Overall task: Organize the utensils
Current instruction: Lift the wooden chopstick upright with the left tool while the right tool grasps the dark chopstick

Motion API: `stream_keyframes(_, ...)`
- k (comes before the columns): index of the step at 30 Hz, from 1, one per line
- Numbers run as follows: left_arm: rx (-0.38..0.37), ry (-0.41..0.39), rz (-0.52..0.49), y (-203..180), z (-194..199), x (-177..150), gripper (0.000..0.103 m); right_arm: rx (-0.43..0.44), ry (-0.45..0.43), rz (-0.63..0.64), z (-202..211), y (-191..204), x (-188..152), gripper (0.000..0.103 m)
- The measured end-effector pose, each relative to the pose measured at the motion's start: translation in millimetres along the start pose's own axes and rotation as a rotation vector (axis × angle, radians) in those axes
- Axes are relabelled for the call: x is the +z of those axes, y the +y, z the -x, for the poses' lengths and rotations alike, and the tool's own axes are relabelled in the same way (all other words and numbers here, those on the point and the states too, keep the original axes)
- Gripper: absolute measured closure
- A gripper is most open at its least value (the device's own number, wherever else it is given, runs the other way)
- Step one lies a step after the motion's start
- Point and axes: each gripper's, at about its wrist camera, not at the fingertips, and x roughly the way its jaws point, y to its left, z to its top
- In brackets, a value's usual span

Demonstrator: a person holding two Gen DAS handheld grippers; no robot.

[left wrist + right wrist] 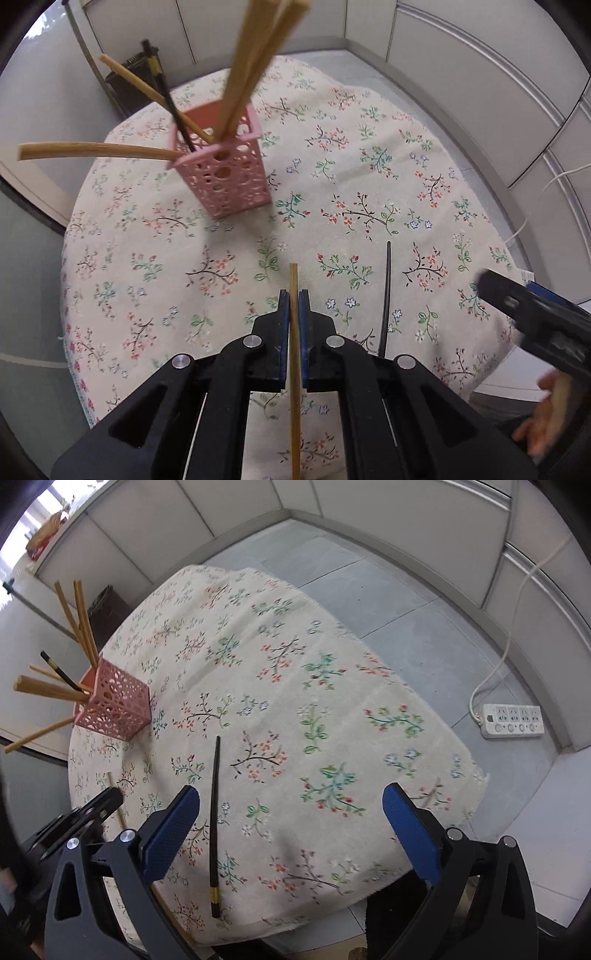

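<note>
Already crowded, the pink holder (pixel 225 162) at ten o'clock could tip when the left hand-held gripper (pixel 294 302), clamped on a bamboo chopstick (pixel 294 354), inserts it. The right hand-held gripper (pixel 291 812) gapes above the black chopstick (pixel 215 812) lying on the surface (pixel 332 686).

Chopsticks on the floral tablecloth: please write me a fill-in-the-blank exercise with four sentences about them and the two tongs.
1. The left tongs are shut on a ____ chopstick.
2. The right tongs are ____.
3. The black chopstick lies on the ____.
4. The pink holder stands near the table's ____ edge.

Missing words: wooden; open; tablecloth; far
</note>
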Motion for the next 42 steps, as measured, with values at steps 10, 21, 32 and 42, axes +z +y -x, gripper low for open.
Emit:
stream_keyframes(10,0.007,-0.08,0.052,25.3,21.3,-1.2,0.099,-0.047,0.098,0.025,-52.9,48.3,10.0,0.006)
stream_keyframes(21,0.04,-0.124,0.104,59.5,33.6,-5.1,0.099,-0.067,0.184,-0.019,-100.7,74.4,21.9,0.021)
stream_keyframes(32,0.05,-0.141,0.115,63.5,36.8,-2.5,0.099,-0.159,0.125,0.018,-95.6,87.1,21.5,0.079)
stream_keyframes(42,0.056,-0.152,0.139,66.1,38.0,-2.0,0.099,-0.063,0.143,0.013,-87.6,80.1,7.7,0.099)
